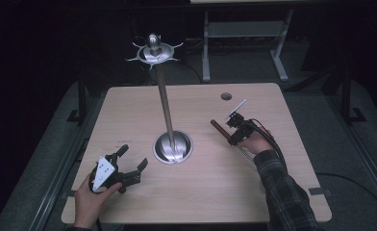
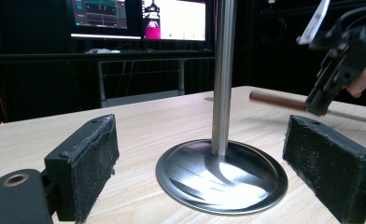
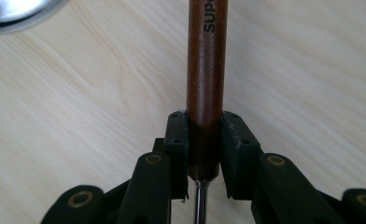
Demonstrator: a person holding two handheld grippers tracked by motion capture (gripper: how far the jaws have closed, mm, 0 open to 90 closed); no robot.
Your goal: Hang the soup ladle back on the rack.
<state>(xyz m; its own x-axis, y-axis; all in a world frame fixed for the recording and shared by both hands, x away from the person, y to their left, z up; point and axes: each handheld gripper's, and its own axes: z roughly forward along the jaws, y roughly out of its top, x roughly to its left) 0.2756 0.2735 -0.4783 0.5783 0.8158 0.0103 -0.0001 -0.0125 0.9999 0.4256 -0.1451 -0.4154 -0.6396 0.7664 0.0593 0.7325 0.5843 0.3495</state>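
A steel stand rests its round base (image 1: 173,147) mid-table, and its thin pole (image 1: 165,96) rises to a spiky metal top (image 1: 154,50). My left gripper (image 1: 132,158) sits near the table's front left, open and empty, its jaws aimed at the base (image 2: 221,175) with the pads (image 2: 85,158) wide apart. To the right of the stand, my right gripper (image 1: 233,137) is shut on a brown wooden tool handle (image 1: 220,129). The handle (image 3: 205,93) is clamped between the pads, and a metal shaft (image 3: 200,200) runs back from it. That handle (image 2: 277,100) hovers just above the table.
A round hole (image 1: 226,96) lies near the table's far edge. Another table's white legs (image 1: 244,43) stand behind on the dark floor. Lit monitors (image 2: 139,18) show beyond the table. Bare wood (image 1: 201,192) spans the front middle between the two hands.
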